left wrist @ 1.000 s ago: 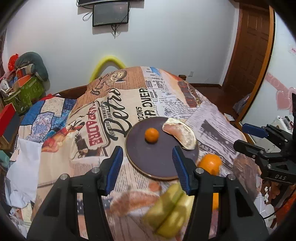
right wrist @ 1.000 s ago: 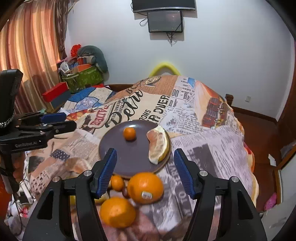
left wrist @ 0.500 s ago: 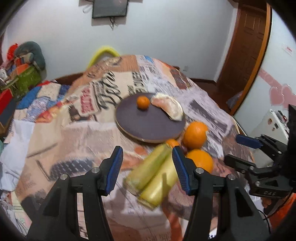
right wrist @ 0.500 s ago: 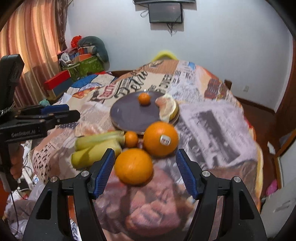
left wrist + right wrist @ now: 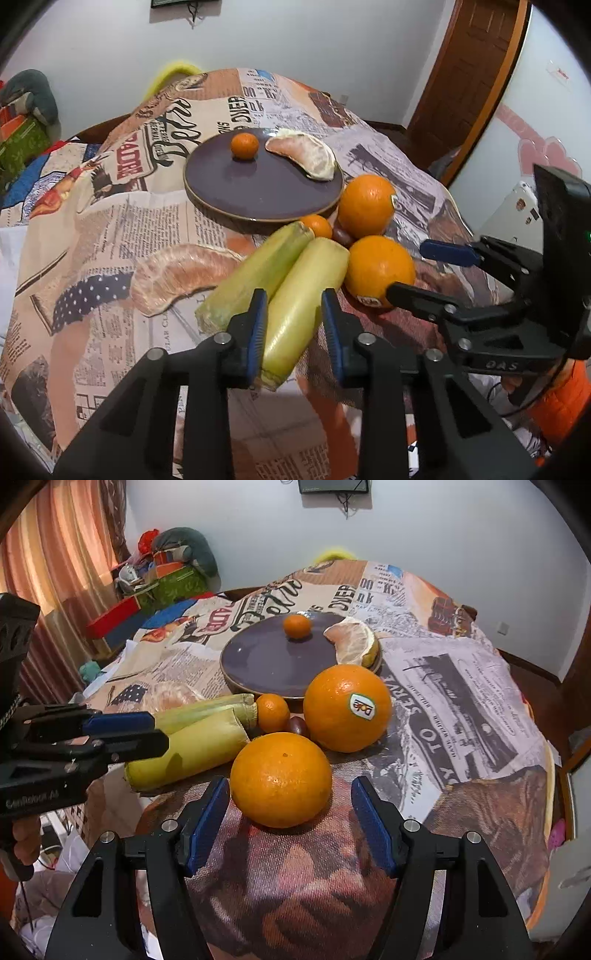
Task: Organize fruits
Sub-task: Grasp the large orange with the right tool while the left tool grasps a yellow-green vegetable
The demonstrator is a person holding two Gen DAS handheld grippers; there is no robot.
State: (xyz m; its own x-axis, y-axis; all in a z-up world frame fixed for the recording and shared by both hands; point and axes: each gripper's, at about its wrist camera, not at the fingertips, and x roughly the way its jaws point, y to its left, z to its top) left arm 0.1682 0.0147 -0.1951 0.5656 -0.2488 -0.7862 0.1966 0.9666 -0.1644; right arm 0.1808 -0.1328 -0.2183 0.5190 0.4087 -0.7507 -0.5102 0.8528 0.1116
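Note:
A dark purple plate [image 5: 258, 192] [image 5: 266, 664] holds a small mandarin [image 5: 244, 146] and a pomelo wedge [image 5: 304, 157]. In front of it lie two husked corn cobs [image 5: 295, 299] [image 5: 192, 746], a small mandarin [image 5: 316, 226], a stickered orange [image 5: 365, 206] [image 5: 345, 707] and a nearer orange [image 5: 378, 271] [image 5: 280, 779]. My left gripper [image 5: 293, 325] is open, its jaws astride the right cob's near end. My right gripper [image 5: 290, 818] is open, its jaws either side of the nearer orange, not touching it.
A second pomelo wedge [image 5: 181, 273] lies left of the cobs on the newspaper-print tablecloth [image 5: 92, 229]. A small dark fruit [image 5: 297, 725] sits between the oranges. Boxes and bags [image 5: 162, 572] are stacked at the far left by a curtain. A wooden door [image 5: 469, 74] stands at right.
Both grippers have moved forward and down toward the fruit. The left jaws have narrowed around the cob; the right jaws now flank the nearer orange.

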